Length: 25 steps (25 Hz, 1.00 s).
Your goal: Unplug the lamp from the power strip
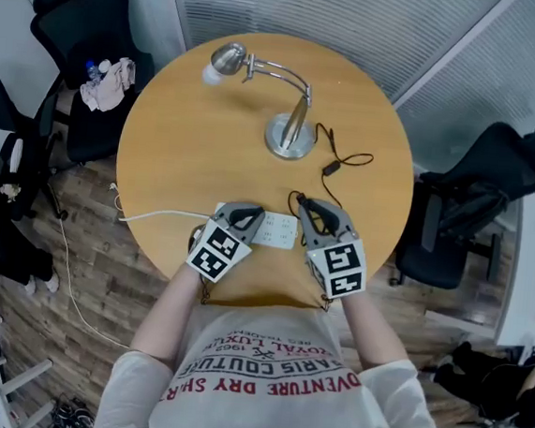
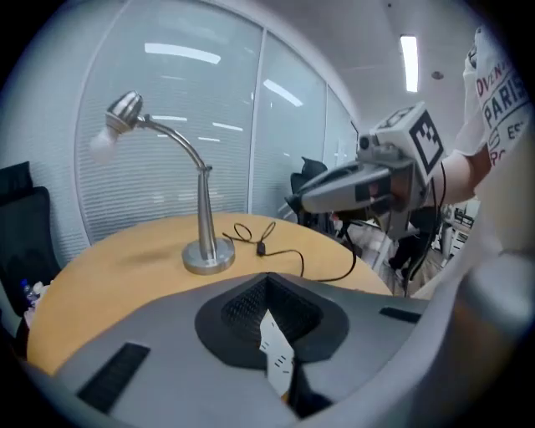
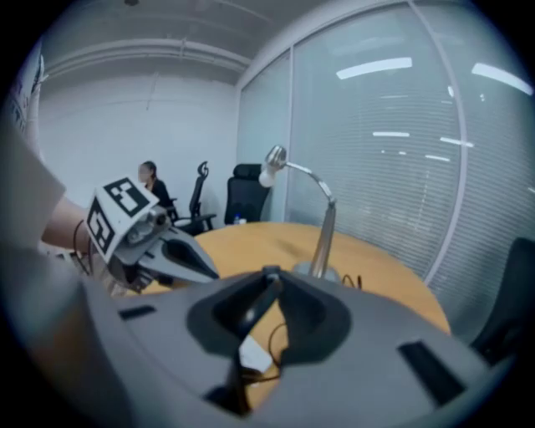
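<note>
Here, at a round wooden table, a person held 2 grippers over a white power strip that lay flat near the table's front edge. The desk lamp stood well behind it. Its thin black cord ran past an inline switch toward the strip's right end.

The left gripper hung by the strip's left end. Its jaws were narrowly apart, with the strip showing through the gap and apparently nothing clamped. The right gripper hovered at the right end where the cord arrived. Its jaws were also apart and closed on nothing. The plug itself could not be clearly made out.

The strip looked light and smooth and was tethered only by its white cable. It would likely slide or lift unless its left end was pinned. The plug was judged small and rigid, held in its socket by friction. The best hold was probably across the plug body, pulling straight out. The soft cord was best not tugged.
</note>
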{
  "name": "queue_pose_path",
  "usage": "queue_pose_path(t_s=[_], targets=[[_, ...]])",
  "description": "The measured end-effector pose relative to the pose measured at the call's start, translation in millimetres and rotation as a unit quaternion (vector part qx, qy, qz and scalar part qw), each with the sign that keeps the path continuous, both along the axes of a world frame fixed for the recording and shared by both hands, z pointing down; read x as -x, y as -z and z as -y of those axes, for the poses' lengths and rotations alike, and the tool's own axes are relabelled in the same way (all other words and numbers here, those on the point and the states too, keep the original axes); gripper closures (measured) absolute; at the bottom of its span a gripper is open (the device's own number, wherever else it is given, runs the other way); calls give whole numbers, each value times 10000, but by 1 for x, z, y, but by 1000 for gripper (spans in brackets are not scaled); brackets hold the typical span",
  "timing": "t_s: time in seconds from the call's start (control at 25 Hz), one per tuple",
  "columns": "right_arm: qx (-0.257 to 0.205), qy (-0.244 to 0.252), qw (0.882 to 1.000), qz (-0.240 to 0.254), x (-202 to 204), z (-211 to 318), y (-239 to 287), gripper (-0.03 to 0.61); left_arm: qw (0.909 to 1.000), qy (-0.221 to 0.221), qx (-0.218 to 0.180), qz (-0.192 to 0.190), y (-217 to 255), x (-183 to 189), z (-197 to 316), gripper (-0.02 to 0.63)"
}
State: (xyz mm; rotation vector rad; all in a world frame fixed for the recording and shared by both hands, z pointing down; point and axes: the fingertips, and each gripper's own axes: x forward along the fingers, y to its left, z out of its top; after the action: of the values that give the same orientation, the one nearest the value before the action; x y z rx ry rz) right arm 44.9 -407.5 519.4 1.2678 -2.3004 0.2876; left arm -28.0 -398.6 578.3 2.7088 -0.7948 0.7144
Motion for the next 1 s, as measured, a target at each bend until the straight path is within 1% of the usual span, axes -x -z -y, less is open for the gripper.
queue_pose_path(t_s=[0.12,0.24,0.36,0.44,0.56,0.64,0.68,0.76,0.84,1.0], targets=[[-427,-320,9981,322,-5,1,21,506,9976,284,-447,-443,45,10,9,586],[-821,-554,9936,538,-9,0,37,506,9913,608,-886,-754,85,24,14,586],[-1260,-672,9859,867,-11,-3,59,506,9816,962,-1318,-988,121,41,19,586],[-1514,-714,9801,1069,-13,-6,73,506,9746,1081,-1538,-1218,142,48,17,586],[-1719,-799,9740,1244,-15,-9,87,506,9621,1196,-1744,-1720,168,55,11,586],[-1788,-834,9714,1322,-17,-12,93,506,9549,1213,-1943,-1887,179,61,9,586],[-1822,-836,9704,1349,-17,-13,96,506,9530,1230,-2014,-1900,181,64,8,586],[-1882,-825,9689,1378,-18,-14,100,506,9524,1301,-2031,-1866,183,66,8,586],[-1915,-808,9686,1367,-17,-14,103,506,9536,1353,-1965,-1834,181,65,7,586],[-1888,-765,9702,1311,-15,-16,101,506,9541,1385,-1840,-1914,179,61,4,586]])
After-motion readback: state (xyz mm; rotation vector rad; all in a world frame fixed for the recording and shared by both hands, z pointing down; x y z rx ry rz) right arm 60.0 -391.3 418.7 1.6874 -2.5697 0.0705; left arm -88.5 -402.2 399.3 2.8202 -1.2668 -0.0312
